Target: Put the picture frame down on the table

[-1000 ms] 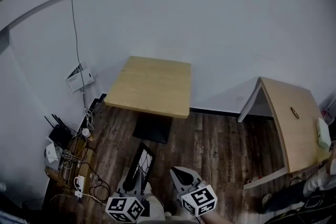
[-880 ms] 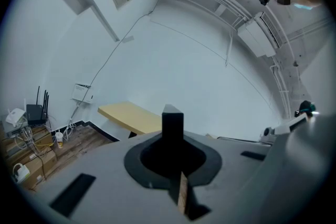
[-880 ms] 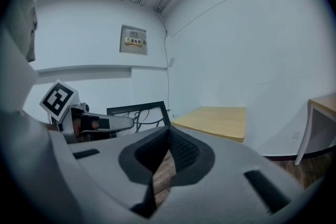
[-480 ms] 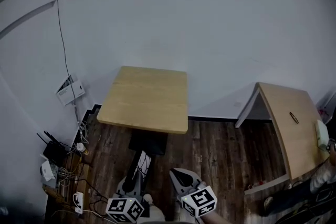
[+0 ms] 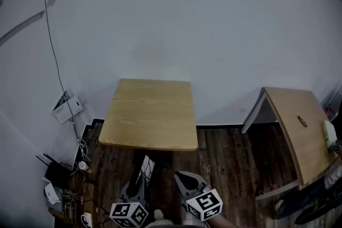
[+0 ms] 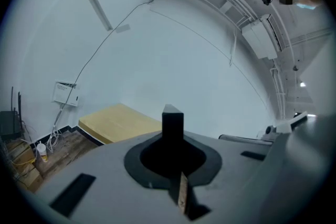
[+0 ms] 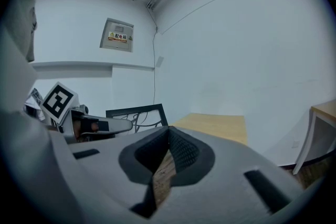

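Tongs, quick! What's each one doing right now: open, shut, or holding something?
Left tongs: shut on the picture frame, gripping its dark edge.
Right tongs: shut, with nothing between them.

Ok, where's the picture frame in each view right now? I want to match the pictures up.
Head view: picture frame low, left of centre, rising from the left gripper, below the table's near edge.
Left gripper view: frame dead centre, edge-on, a dark upright between the jaws.
Right gripper view: frame left of centre, face-on.
Shared landmark: the light wooden table, beyond the frame in all three.
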Motion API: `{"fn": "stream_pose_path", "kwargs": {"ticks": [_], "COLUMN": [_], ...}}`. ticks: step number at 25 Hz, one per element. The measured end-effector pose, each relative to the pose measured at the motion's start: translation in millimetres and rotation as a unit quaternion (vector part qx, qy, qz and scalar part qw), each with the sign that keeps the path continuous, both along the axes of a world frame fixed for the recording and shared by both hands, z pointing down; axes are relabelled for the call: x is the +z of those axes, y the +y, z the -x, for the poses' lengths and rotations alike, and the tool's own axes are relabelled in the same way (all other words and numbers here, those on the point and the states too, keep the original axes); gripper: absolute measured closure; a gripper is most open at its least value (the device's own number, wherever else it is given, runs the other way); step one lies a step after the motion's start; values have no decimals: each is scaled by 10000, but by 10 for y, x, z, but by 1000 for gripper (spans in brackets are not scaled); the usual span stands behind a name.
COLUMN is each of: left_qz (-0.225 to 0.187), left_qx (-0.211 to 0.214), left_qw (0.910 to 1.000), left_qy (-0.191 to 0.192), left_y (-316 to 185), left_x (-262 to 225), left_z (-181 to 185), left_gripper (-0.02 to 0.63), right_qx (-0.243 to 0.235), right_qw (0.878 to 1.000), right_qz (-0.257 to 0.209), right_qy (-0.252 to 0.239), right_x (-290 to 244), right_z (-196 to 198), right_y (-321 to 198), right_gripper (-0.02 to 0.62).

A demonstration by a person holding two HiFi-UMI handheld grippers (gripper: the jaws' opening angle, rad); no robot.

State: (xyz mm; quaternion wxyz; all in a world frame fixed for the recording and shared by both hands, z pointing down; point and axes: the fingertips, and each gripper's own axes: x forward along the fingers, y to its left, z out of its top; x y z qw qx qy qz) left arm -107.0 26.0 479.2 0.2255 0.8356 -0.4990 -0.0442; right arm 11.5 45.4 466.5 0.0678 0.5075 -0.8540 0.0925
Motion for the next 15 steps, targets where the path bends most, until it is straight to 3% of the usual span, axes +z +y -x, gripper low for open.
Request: {"fn": "stream_pose_path", "kwargs": {"ticks": [15], "left_qz": [22], "left_qx": [190], "left_qw": [9998], "left_qy": [21], "left_y": [-992], "left_x": [175], "left_z": [356], "left_gripper": [595], "right_qx": [259], "right_qw": [9996], "right_qz": [-73], "right_qy": [3], "right_x": [44], "right_z": [330], "right_y": [-966], "right_gripper": [595]}}
